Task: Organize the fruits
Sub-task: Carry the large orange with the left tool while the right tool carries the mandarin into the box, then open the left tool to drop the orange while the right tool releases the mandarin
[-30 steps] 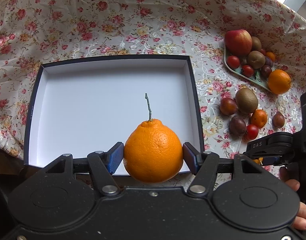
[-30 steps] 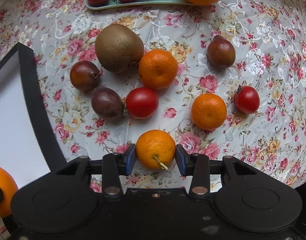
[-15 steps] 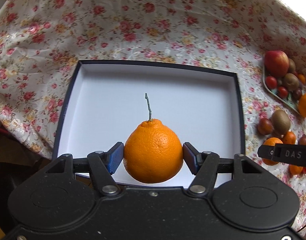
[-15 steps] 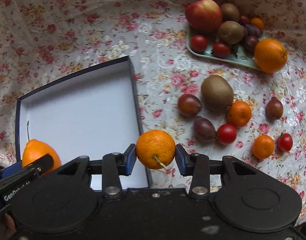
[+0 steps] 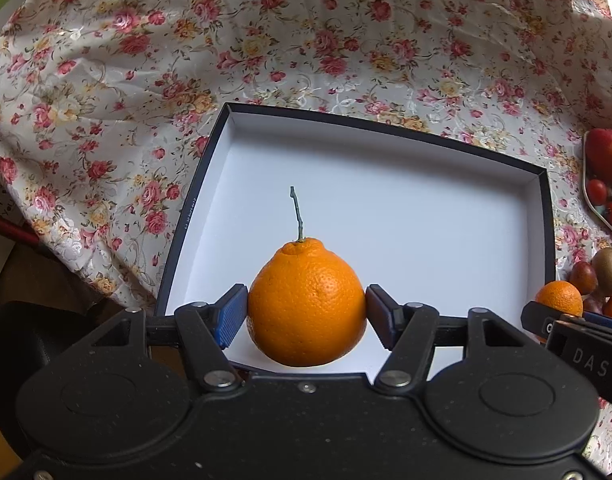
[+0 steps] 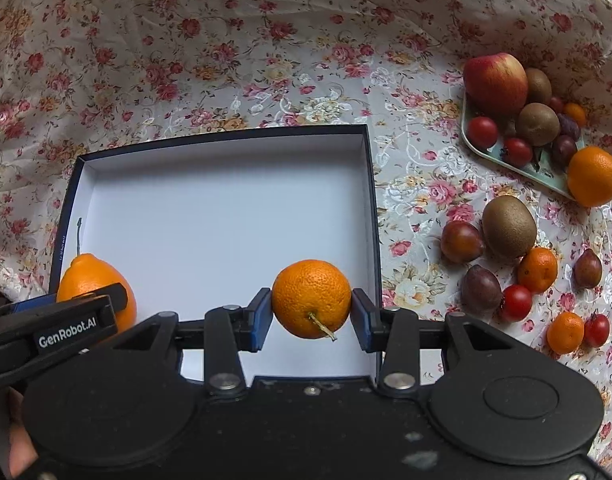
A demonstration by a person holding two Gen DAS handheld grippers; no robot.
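Left gripper (image 5: 306, 316) — blue pads pressed against both sides of a necked orange (image 5: 306, 304), stem pointing up. Right gripper (image 6: 311, 314) — pads clamped on a smaller round orange (image 6: 311, 298), stem toward the camera. The two grippers sit side by side, left one at the left.

**Two oranges held over the box**

A large knobbed orange with a long green stem (image 5: 306, 304) stands upright above the white-lined, dark-rimmed open box (image 6: 369, 184). A smaller round orange (image 6: 310, 298) hangs, stub forward. Other fruits (image 6: 509, 226) lie on floral cloth.
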